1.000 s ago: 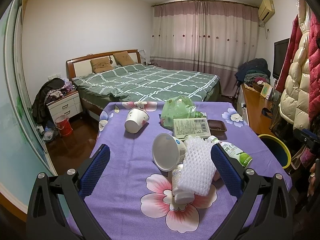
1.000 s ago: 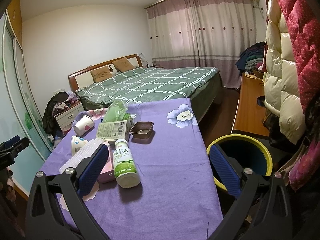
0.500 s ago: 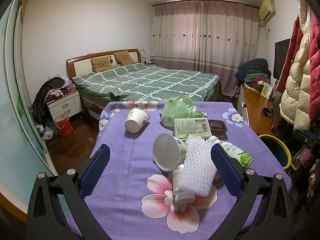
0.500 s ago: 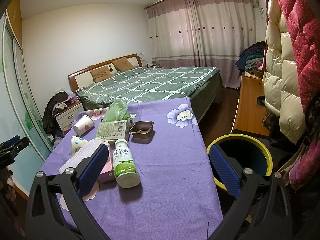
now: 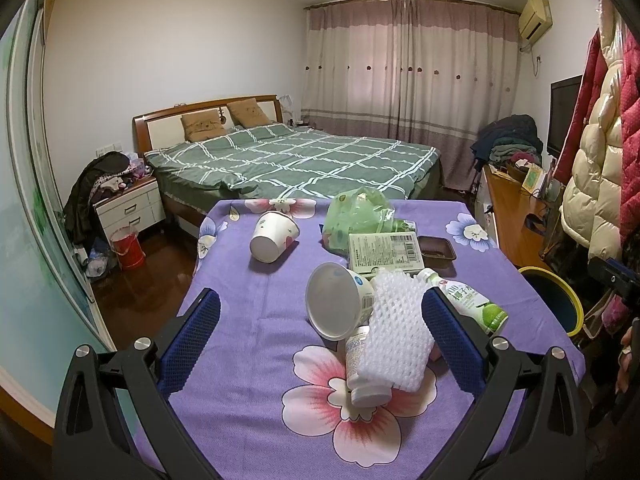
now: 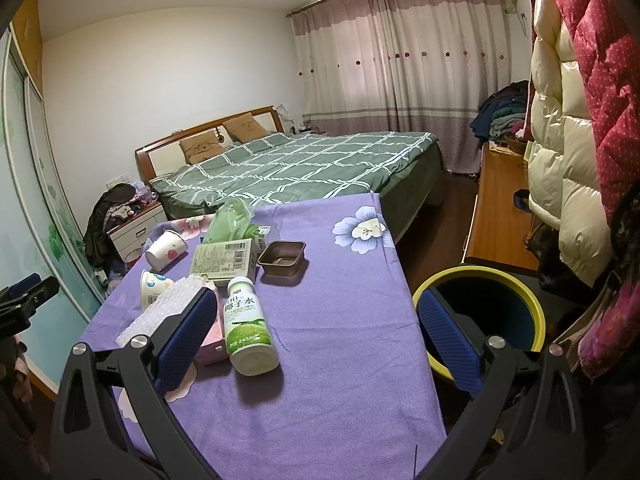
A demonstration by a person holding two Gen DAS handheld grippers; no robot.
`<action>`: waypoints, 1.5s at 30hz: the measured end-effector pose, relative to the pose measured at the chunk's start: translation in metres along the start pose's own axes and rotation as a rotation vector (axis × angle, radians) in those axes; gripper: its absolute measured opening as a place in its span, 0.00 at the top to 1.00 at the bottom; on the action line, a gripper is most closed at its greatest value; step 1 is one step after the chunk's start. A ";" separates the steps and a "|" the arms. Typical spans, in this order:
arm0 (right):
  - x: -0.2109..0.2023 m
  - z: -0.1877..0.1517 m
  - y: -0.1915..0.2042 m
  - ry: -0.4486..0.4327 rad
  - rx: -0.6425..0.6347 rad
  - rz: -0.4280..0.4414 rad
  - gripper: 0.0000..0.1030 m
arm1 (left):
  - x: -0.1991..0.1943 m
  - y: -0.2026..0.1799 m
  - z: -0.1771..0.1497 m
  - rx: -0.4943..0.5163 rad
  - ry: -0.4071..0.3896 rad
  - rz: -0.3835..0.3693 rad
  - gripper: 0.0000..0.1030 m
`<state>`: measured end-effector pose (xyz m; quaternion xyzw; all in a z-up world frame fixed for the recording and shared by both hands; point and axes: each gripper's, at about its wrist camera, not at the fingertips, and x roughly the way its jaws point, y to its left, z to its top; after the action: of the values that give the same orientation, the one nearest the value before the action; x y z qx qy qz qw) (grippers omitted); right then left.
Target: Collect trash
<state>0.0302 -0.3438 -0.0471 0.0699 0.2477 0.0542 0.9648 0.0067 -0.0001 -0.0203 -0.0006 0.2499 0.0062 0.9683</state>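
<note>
The left gripper [image 5: 320, 332] hangs with jaws spread wide and empty above the foam net [image 5: 396, 332] and a tipped cup [image 5: 334, 300]. The right gripper [image 6: 316, 336], equally spread, holds nothing near the drink bottle [image 6: 246, 330]. Only its view shows the bin's [image 6: 520, 280] whole rim, just beside the table edge [image 6: 416, 320]; bare purple cloth lies between.

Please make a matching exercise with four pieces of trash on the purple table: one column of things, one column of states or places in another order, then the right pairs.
1 paper cup
2 brown tray
3 foam net
4 green-label bottle

A lying over a small white bottle
B upright, open side up
C on its side, base toward the right gripper's camera
D on its side, near the table's far left

1-D, 2-B, 3-A, 4-C
</note>
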 end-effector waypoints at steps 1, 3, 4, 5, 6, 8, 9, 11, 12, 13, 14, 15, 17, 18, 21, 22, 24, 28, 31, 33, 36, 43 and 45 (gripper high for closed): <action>0.000 0.000 -0.001 0.001 0.000 0.000 0.06 | 0.000 0.000 -0.001 0.000 0.000 0.000 0.04; 0.000 0.000 -0.001 0.001 0.001 0.001 0.06 | -0.001 0.000 -0.003 -0.001 0.001 0.000 0.04; 0.000 0.000 0.000 0.002 0.001 0.000 0.06 | -0.001 0.000 -0.005 -0.001 0.001 0.000 0.04; 0.000 0.000 -0.001 0.002 0.000 0.000 0.06 | -0.002 0.000 -0.006 -0.001 0.002 0.000 0.04; 0.000 0.000 0.000 0.002 0.000 0.000 0.06 | -0.003 0.000 -0.007 -0.001 0.002 0.001 0.04; 0.000 0.000 -0.001 0.001 0.002 0.000 0.06 | 0.000 0.000 0.002 -0.001 0.002 0.001 0.04; 0.000 0.000 0.000 0.002 0.001 0.000 0.06 | 0.001 0.000 0.001 -0.001 0.001 0.001 0.04; 0.000 0.000 0.000 0.002 0.000 0.000 0.06 | 0.001 0.001 0.002 -0.002 0.003 0.000 0.04; 0.001 0.000 -0.001 0.003 0.001 0.000 0.06 | 0.001 0.000 0.001 -0.002 0.003 0.000 0.04; 0.000 0.000 -0.001 0.003 0.002 0.000 0.06 | 0.001 0.000 0.002 -0.001 0.004 0.000 0.04; 0.001 0.000 -0.001 0.002 0.002 0.000 0.06 | 0.001 0.000 0.002 -0.001 0.005 0.001 0.04; 0.001 0.000 -0.001 0.002 0.001 0.000 0.06 | 0.002 0.000 0.001 -0.001 0.006 0.000 0.04; 0.001 0.001 -0.001 0.003 0.002 0.000 0.06 | 0.002 0.000 -0.001 0.000 0.008 0.000 0.04; 0.001 0.001 -0.001 0.003 0.003 0.001 0.06 | 0.002 0.000 -0.001 0.000 0.008 0.000 0.04; 0.002 -0.001 -0.001 0.007 0.002 -0.003 0.06 | 0.006 0.002 -0.006 -0.002 0.010 0.002 0.04; 0.003 -0.003 -0.002 0.011 0.003 -0.004 0.06 | 0.006 0.002 -0.008 -0.004 0.012 0.003 0.04; 0.006 -0.004 -0.003 0.018 0.004 -0.005 0.06 | 0.007 0.004 -0.011 -0.009 0.017 0.001 0.04; 0.016 -0.006 -0.001 0.035 0.002 -0.002 0.06 | 0.008 0.008 -0.017 -0.017 0.014 0.004 0.04; 0.026 -0.006 0.003 0.050 -0.010 0.008 0.06 | 0.025 0.016 -0.009 -0.030 0.024 0.012 0.04; 0.035 -0.003 0.008 0.061 -0.022 0.015 0.06 | 0.028 0.021 -0.010 -0.035 0.023 0.023 0.04; 0.049 0.002 0.015 0.075 -0.034 0.038 0.06 | 0.034 0.028 0.001 -0.046 0.020 0.033 0.04; 0.094 0.013 0.046 0.127 -0.096 0.102 0.06 | 0.051 0.036 0.011 -0.045 0.005 0.047 0.04; 0.111 0.021 0.055 0.138 -0.117 0.116 0.06 | 0.057 0.037 0.013 -0.040 0.012 0.044 0.04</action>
<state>0.1332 -0.2768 -0.0718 0.0240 0.3054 0.1291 0.9431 0.0618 0.0378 -0.0367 -0.0144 0.2556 0.0327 0.9661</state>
